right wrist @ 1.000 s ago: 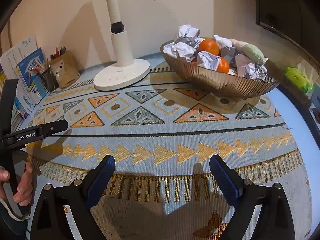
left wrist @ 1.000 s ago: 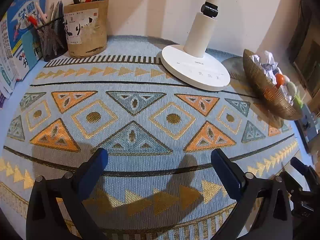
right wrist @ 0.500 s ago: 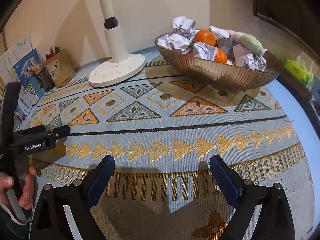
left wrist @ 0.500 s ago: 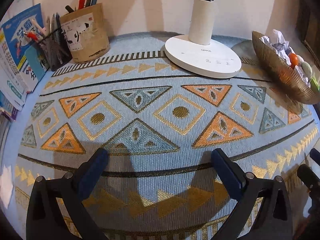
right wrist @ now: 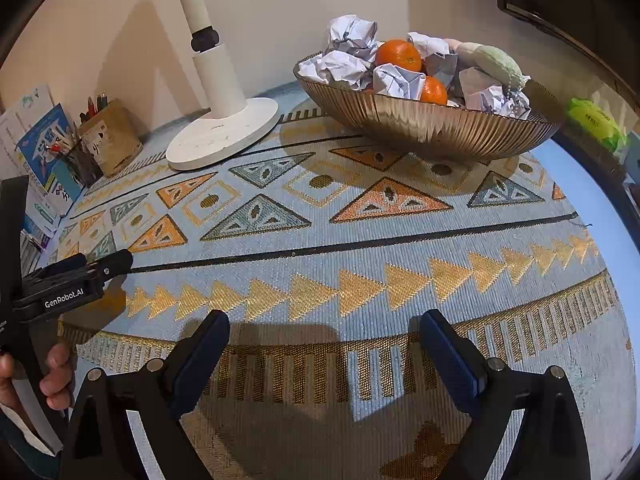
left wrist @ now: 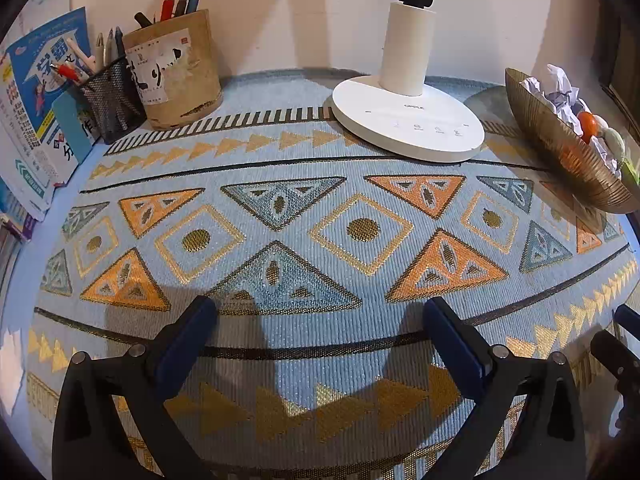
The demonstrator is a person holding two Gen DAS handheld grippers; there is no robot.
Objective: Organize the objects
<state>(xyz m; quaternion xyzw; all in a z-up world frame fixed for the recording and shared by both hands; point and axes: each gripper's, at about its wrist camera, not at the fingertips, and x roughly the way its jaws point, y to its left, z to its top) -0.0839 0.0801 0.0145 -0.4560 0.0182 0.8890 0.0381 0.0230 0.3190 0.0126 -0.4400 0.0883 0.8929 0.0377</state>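
Observation:
A ribbed gold bowl (right wrist: 432,128) stands at the far right of the patterned mat, filled with crumpled paper balls (right wrist: 348,36), two oranges (right wrist: 398,54) and a pale green object (right wrist: 498,62). The left wrist view has the same bowl (left wrist: 560,152) at its right edge. My right gripper (right wrist: 324,344) hovers open over the mat's near border, well short of the bowl, nothing between its fingers. My left gripper (left wrist: 320,324) is open and empty above the mat's middle. The right wrist view catches it from the side (right wrist: 86,266), held by a hand (right wrist: 56,376).
A white lamp base (left wrist: 408,124) stands at the back centre. A tan pen holder (left wrist: 176,68) and a black mesh pen cup (left wrist: 112,104) sit back left beside leaning books (left wrist: 40,92). A green-yellow object (right wrist: 594,122) lies beyond the bowl at the right.
The left gripper has swung left and lower, so the pen holders and books show more. The right gripper has moved closer to the bowl. Both stay open.

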